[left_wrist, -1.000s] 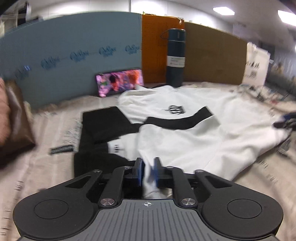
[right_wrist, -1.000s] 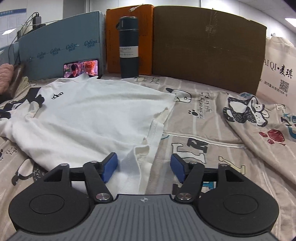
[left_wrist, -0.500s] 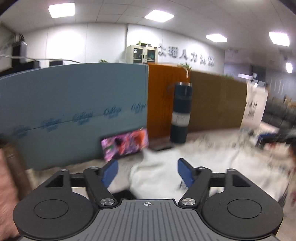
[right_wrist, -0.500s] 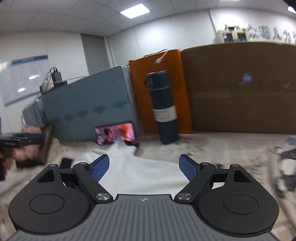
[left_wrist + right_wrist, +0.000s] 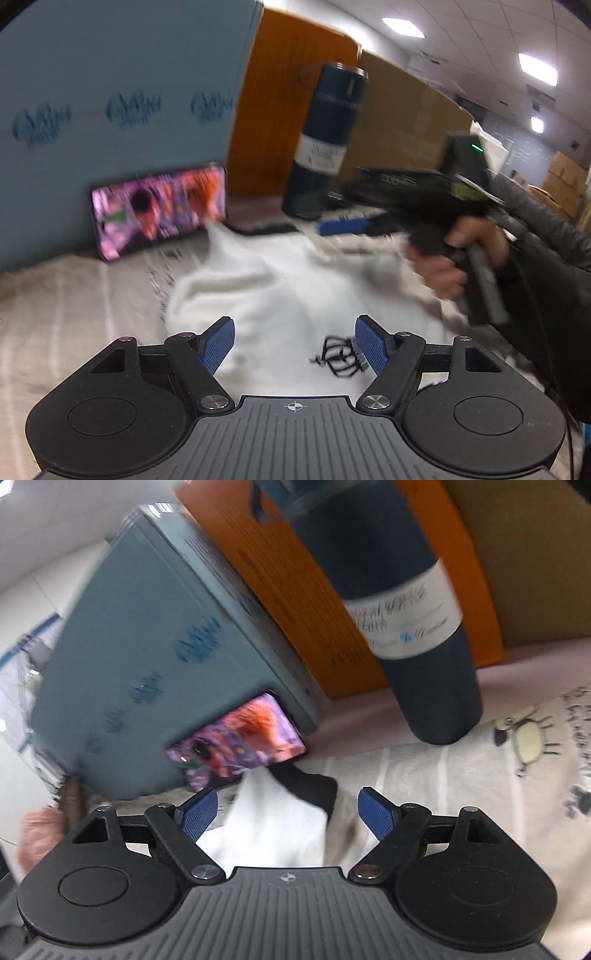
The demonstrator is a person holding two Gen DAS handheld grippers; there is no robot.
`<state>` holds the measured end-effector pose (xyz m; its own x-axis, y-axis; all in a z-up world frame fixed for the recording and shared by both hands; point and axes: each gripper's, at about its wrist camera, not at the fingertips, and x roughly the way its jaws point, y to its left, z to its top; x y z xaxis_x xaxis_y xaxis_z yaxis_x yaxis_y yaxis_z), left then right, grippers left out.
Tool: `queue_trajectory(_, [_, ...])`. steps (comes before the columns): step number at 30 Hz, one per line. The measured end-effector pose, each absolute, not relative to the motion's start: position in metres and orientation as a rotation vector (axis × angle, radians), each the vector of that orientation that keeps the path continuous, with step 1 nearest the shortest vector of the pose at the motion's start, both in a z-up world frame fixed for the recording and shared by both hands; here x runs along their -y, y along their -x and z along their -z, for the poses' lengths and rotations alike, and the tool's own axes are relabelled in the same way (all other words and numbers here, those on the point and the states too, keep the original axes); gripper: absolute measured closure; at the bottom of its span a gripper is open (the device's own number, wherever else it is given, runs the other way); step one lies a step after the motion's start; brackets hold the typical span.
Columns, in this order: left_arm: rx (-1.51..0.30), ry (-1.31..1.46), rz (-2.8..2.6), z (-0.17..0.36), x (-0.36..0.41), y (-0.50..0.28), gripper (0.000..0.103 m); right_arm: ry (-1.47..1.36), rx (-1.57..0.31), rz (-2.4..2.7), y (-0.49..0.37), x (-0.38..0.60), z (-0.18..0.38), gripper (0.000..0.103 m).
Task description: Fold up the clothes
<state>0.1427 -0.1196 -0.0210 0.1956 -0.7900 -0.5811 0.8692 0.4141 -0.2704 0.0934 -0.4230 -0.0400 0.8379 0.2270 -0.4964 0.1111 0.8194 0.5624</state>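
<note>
White cotton sweatshirt with black trim (image 5: pixel 295 295): lies bunched on the cartoon-print bedsheet (image 5: pixel 480 775), beneath both grippers. Left gripper (image 5: pixel 293 341) and right gripper (image 5: pixel 286 814): fingers spread wide, holding nothing. Risk: tall dark-blue insulated bottle (image 5: pixel 406 609) and lit phone (image 5: pixel 240 738) stand near; a careless sweep could topple either.

Blue-grey board (image 5: pixel 110 74), orange panel (image 5: pixel 280 92), brown cardboard (image 5: pixel 402 122) behind the patterned bedsheet (image 5: pixel 480 775); lit ceiling panels (image 5: pixel 537 68).

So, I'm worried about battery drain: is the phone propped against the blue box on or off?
On. The phone shows a bright, colourful picture across its screen, seen in both wrist views; the content is too blurred to identify.
</note>
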Motion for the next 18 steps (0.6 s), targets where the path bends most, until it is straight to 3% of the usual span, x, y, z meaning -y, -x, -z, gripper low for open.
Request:
queue_trajectory(4, [-0.777,-0.103,1.171,0.045,0.117,-0.152,0.029,-0.554,-0.627,-0.09,-0.121,0.41,0.053,0.025])
queue_trajectory(5, [-0.78,-0.082,1.173,0.048,0.114,-0.154,0.029,-0.529,-0.622,-0.092,-0.124,0.406,0.053,0.032])
queue_trajectory(7, [-0.793,-0.02,1.18,0.05,0.108,-0.159,0.029,-0.489,-0.631,-0.096,-0.127,0.4,0.054,0.071])
queue_trajectory(9, [-0.804,0.045,1.183,0.051,0.102,-0.163,0.029,-0.466,-0.646,-0.11,-0.127,0.395,0.052,0.089])
queue_trajectory(18, [-0.9,0.746,1.062,0.051,0.063,-0.177,0.029,-0.48,-0.462,-0.224,-0.076,0.396,0.014,0.092])
